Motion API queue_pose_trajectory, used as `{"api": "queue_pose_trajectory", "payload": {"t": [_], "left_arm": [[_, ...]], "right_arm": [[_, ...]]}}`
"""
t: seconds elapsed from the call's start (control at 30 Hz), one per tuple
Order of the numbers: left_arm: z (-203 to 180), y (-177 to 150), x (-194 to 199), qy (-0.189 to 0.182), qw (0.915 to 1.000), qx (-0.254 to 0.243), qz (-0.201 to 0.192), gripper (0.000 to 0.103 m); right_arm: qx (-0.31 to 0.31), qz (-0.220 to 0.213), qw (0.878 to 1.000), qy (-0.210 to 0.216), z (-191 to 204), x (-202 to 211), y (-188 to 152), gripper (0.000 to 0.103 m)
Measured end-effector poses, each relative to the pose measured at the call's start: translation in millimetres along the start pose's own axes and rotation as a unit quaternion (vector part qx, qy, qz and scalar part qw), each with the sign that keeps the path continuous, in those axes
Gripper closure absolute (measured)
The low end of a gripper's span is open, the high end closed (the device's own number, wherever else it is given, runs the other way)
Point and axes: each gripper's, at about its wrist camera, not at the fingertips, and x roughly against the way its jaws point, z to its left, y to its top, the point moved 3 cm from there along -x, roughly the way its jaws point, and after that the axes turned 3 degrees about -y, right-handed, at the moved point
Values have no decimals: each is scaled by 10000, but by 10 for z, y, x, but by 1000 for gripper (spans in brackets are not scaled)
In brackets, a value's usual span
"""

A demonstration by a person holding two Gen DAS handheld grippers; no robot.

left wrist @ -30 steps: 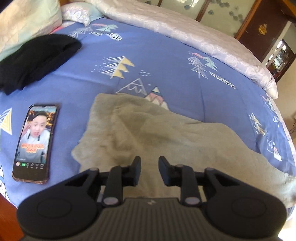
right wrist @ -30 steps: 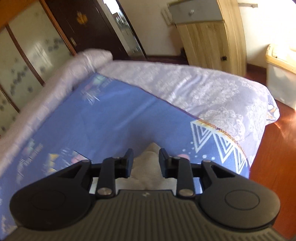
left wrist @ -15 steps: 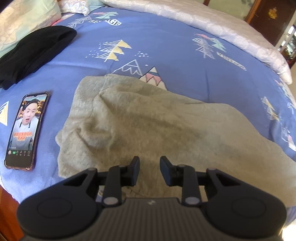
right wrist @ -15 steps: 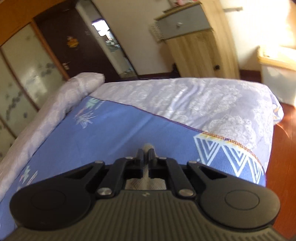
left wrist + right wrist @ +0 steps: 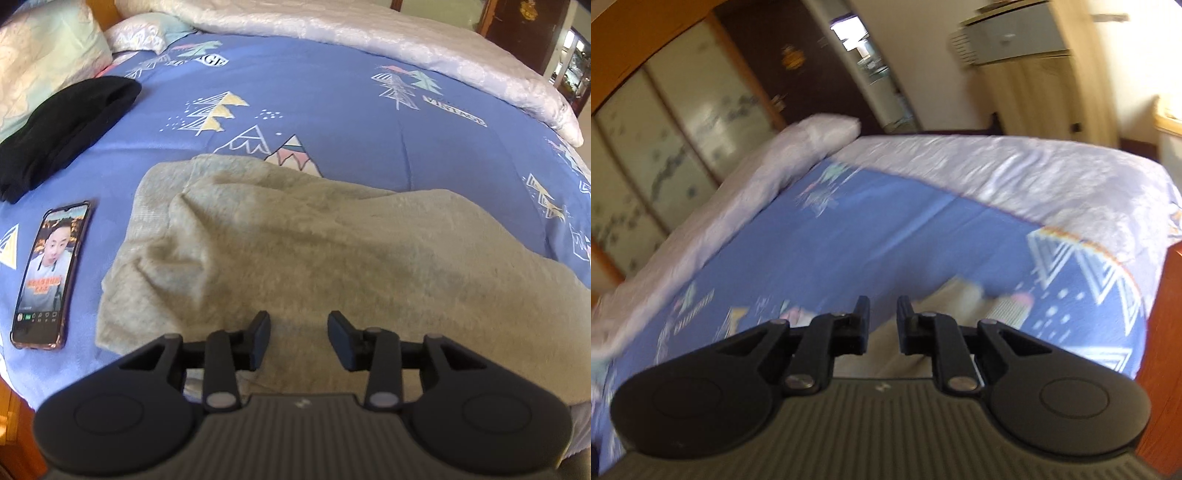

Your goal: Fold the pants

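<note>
The grey-beige pants (image 5: pixel 295 254) lie spread on the blue patterned bedspread (image 5: pixel 332 103), waistband end at the left, legs running off to the right. My left gripper (image 5: pixel 298 332) is open and empty, hovering just above the near edge of the pants. In the right wrist view the leg end of the pants (image 5: pixel 960 299) lies on the bedspread near the bed's corner. My right gripper (image 5: pixel 882 317) is open with a small gap, above that leg end, holding nothing. This view is motion-blurred.
A phone (image 5: pixel 50 273) with a lit screen lies left of the pants. A black garment (image 5: pixel 66 125) sits at the far left, by pillows (image 5: pixel 44 55). A white quilt (image 5: pixel 369 48) lines the far side. Wood floor (image 5: pixel 1160 332), a cabinet (image 5: pixel 1034 74) and wardrobe doors (image 5: pixel 665 147) surround the bed.
My right gripper was shut on the pant leg half a second ago; it has opened, let go and swung. My left gripper opened wider and drew back slightly.
</note>
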Motion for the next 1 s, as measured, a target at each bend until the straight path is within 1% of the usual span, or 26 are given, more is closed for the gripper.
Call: {"api": "queue_pose_trajectory", "payload": {"t": [0.03, 0.07, 0.1, 0.13, 0.17, 0.2, 0.23, 0.27, 0.3, 0.4, 0.43, 0.47, 0.5, 0.53, 0.57, 0.6, 0.7, 0.8, 0.9, 1.0], "left_arm": [[-22, -23, -3, 30, 10000, -72, -8, 66], [-46, -47, -11, 88, 9998, -164, -9, 66], [-65, -66, -24, 153, 9996, -256, -5, 66], [-84, -86, -41, 217, 9992, -345, 2, 66], [-93, -103, -59, 269, 9988, -417, 7, 66], [-103, -121, -78, 330, 9983, -475, 13, 66], [-116, -136, -94, 386, 9979, -519, 22, 66], [-134, -149, -102, 441, 9974, -562, 13, 66], [-156, -157, -107, 501, 9969, -609, 0, 66], [-211, -170, -132, 658, 9953, -713, -4, 66], [-214, -168, -135, 678, 9951, -719, -4, 66], [-216, -167, -135, 688, 9951, -711, -4, 66], [-217, -167, -132, 690, 9952, -698, -8, 66], [-216, -170, -127, 687, 9952, -696, -15, 66], [-215, -174, -127, 686, 9951, -707, -25, 66], [-218, -178, -127, 692, 9950, -723, -34, 65], [-225, -190, -131, 704, 9945, -773, -75, 64], [-229, -202, -132, 690, 9945, -785, -107, 62], [-223, -200, -122, 669, 9948, -761, -119, 62], [-218, -183, -87, 627, 9955, -699, -127, 62]], "right_arm": [[142, 130, 9998, -35, 25, -30, -76, 84], [242, 217, 9993, -188, 13, -75, -147, 84], [249, 303, 9983, -436, -47, -152, -195, 84], [156, 389, 9968, -675, -154, -241, -225, 87], [-20, 518, 9957, -771, -309, -355, -245, 99], [-306, 493, 9962, -654, -441, -404, -249, 103], [-597, 476, 9958, -506, -517, -399, -243, 103], [-767, 488, 9948, -467, -537, -383, -235, 103], [-789, 487, 9945, -489, -527, -373, -235, 103], [-561, 453, 9954, -637, -443, -375, -244, 102], [-542, 479, 9951, -678, -414, -354, -258, 101], [-551, 507, 9949, -679, -396, -367, -241, 95], [-531, 520, 9949, -676, -357, -351, -222, 86], [-460, 488, 9957, -633, -300, -268, -213, 79], [-339, 420, 9968, -582, -222, -212, -195, 65], [-207, 342, 9977, -541, -155, -147, -190, 60], [117, 267, 9990, -340, 40, 50, -217, 60], [221, 390, 9989, -121, 170, 192, -339, 61], [256, 459, 9985, -137, 207, 261, -457, 61], [49, 513, 9984, -243, 82, 284, -512, 60]]}}
